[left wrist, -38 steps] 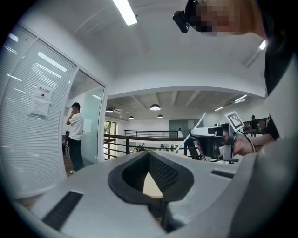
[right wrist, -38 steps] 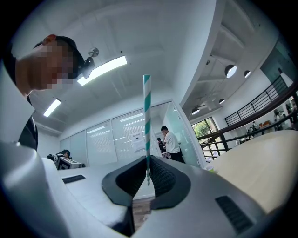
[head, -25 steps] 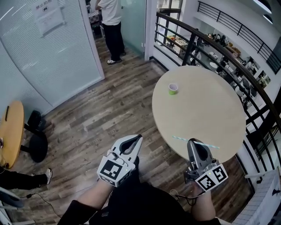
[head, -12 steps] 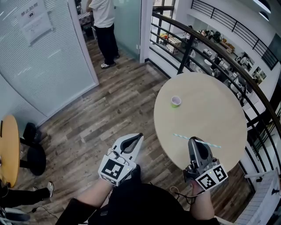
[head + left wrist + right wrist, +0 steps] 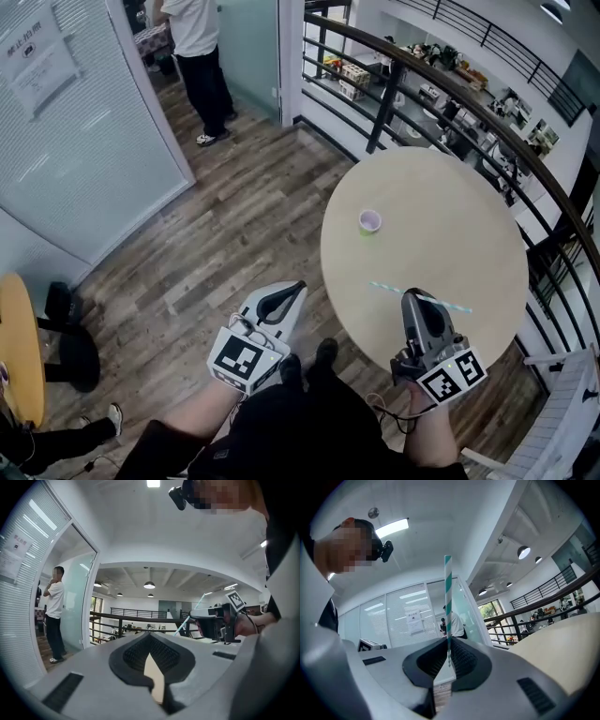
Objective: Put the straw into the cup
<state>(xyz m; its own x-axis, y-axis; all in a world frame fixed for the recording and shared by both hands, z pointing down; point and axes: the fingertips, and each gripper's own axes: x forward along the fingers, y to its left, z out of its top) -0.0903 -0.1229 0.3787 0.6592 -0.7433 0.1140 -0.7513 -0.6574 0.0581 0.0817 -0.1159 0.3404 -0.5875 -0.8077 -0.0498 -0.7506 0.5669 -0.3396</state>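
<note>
A small green cup [image 5: 370,221] with a pale inside stands on the round beige table [image 5: 469,225], left of its middle. My right gripper [image 5: 413,299] hangs over the table's near edge, shut on a teal-and-white striped straw [image 5: 418,299] that lies crosswise in its jaws. In the right gripper view the straw [image 5: 448,602] sticks up from between the black pads [image 5: 461,660]. My left gripper [image 5: 292,290] is over the wooden floor left of the table, jaws together and nothing in them. The left gripper view shows the right gripper [image 5: 216,619] with the straw [image 5: 193,614] beyond its closed jaws.
A black railing [image 5: 450,75] curves behind the table, with a lower floor beyond. A frosted glass wall [image 5: 84,141] runs along the left, and a person [image 5: 197,56] stands by it at the back. Another wooden table [image 5: 19,347] and a black stool [image 5: 73,342] are at far left.
The table and cup have come closer in the head view, the cup sliding lower. Both grippers keep their places in the picture, the straw still gripped; the glass wall and the far person have drifted left.
</note>
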